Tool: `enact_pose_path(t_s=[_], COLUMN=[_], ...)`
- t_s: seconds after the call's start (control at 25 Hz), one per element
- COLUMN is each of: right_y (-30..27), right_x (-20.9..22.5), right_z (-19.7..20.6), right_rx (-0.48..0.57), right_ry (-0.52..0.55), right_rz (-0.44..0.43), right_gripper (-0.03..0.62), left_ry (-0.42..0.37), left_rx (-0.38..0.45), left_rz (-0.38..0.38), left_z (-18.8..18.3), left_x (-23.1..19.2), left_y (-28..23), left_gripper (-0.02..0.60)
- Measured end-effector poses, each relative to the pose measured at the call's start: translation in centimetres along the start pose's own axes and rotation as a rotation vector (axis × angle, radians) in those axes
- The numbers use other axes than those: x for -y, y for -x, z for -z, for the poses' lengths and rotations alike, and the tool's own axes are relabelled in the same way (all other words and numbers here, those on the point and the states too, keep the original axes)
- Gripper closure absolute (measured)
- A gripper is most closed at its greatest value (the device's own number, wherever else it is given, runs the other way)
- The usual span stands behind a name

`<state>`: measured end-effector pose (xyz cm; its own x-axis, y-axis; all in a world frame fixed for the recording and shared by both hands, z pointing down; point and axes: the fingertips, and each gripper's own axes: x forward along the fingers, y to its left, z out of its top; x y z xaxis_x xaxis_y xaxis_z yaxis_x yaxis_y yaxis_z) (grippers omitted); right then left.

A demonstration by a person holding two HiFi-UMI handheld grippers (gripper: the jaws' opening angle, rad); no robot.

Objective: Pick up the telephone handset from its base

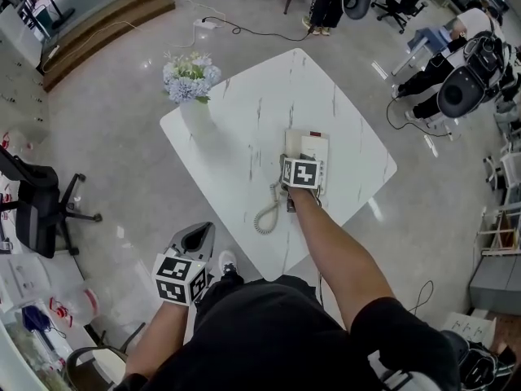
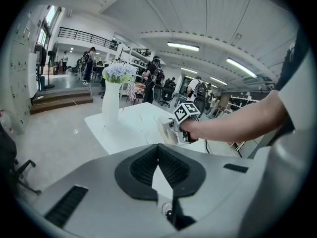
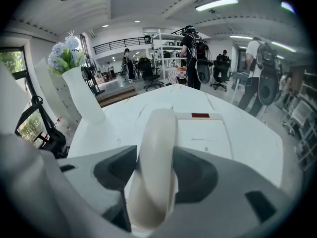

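The right claw (image 3: 155, 157) is clamped round the handset (image 3: 158, 125), which seems to sit on the left side of its base (image 3: 205, 135) on the bench (image 1: 244, 120). The grip looks made, so next comes a straight lift, minding the coiled cord (image 1: 265, 216). The left claw (image 2: 158, 152) hangs closed and empty, off the bench's near edge.

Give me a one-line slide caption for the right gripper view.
Right gripper shut on the white telephone handset, with its base and a flower vase beyond.

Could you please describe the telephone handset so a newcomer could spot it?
On the white marble table, a cream telephone base sits near the person's edge. The handset is the curved bar on its left, between the right gripper's jaws, trailing a coiled cord.
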<state>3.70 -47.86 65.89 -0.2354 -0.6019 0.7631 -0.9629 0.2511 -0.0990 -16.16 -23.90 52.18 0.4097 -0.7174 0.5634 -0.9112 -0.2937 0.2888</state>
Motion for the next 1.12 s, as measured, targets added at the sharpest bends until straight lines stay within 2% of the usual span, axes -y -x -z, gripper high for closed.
enact_pose_path(t_s=[0.36,0.72,1.12], right_y=[-1.1,-1.1,-0.6], right_x=[0.3,0.5,0.6], right_z=[0.3,0.4,0.2], right_rx=[-0.018,-0.024,-0.035], right_ry=[-0.085,-0.102,-0.111], right_rz=[-0.002,0.058,0.024], right_gripper=[0.378,0.378,0.381], left_ry=[0.006,0.012,0.001], left_rx=[0.010,0.020,0.025], left_rz=[-0.008,-0.018,-0.023], left_z=[0.0,0.4,0.5], left_x=[-0.2,-0.3,-0.3], left_y=[-0.2,0.6,1.3], left_gripper=[0.578,0.579,0.578])
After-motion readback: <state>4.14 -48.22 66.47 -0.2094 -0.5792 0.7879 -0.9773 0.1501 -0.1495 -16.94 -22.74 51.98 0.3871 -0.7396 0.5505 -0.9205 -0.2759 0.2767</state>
